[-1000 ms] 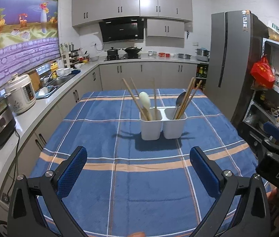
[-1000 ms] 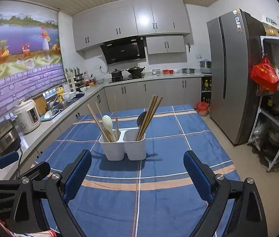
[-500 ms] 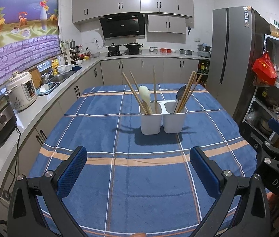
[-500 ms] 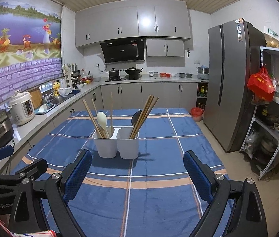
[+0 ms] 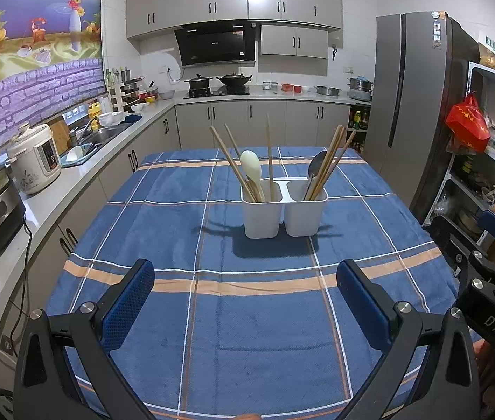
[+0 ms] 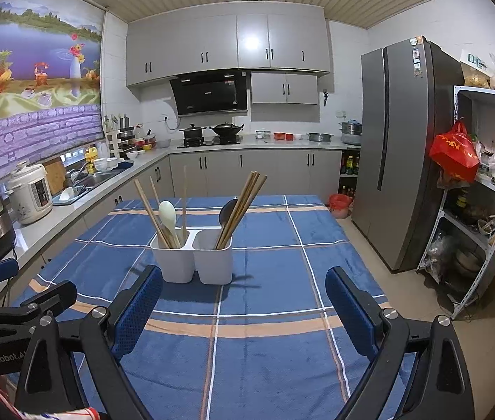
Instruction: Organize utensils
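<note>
A white two-compartment utensil holder (image 5: 284,211) stands on the blue plaid tablecloth (image 5: 247,315); it also shows in the right wrist view (image 6: 193,260). Its left cup holds chopsticks and a pale spoon (image 5: 252,171). Its right cup holds chopsticks and a dark metal spoon (image 5: 315,166). My left gripper (image 5: 245,301) is open and empty, well short of the holder. My right gripper (image 6: 244,304) is open and empty, also near the table's front edge; it shows at the right edge of the left wrist view (image 5: 485,269).
A kitchen counter (image 5: 37,199) with a rice cooker (image 5: 34,162), an appliance and a sink runs along the left. A grey fridge (image 5: 412,119) and a cluttered shelf rack (image 6: 482,203) with a red bag stand at the right. The stove and cabinets are behind.
Both grippers have drawn back and tilted up a little, so the holder sits slightly farther and lower in view. Both stay open and empty.
</note>
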Available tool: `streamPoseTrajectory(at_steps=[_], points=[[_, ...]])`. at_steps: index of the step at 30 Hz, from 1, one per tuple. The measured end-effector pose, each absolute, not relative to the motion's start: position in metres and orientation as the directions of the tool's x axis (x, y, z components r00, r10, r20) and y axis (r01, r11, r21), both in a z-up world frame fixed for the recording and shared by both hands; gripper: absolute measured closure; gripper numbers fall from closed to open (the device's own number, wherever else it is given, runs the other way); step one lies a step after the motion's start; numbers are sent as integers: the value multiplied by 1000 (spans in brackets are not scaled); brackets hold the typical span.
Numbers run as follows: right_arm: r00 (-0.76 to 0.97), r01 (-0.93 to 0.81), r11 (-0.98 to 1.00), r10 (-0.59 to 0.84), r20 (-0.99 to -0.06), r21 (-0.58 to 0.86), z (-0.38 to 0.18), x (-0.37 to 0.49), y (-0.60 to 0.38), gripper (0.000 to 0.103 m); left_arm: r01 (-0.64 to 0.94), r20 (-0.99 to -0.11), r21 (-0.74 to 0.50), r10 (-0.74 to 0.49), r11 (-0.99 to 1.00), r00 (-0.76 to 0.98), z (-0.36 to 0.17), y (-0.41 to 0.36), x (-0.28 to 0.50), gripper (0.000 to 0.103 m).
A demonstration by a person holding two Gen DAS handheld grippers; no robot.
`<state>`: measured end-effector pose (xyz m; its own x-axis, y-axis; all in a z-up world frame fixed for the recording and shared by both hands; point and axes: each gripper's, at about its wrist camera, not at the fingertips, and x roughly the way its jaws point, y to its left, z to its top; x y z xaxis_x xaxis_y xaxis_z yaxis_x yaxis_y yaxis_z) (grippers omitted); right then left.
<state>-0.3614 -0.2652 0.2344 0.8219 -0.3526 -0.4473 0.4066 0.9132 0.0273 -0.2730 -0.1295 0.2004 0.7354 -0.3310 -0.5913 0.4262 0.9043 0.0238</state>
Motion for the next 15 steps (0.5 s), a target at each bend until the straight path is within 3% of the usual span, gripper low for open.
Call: streamPoseTrajectory(at_steps=[15], points=[[814, 397, 918, -340, -472, 24, 225, -345, -268, 6, 391, -611, -7, -313, 920, 727, 190, -122, -251, 0]])
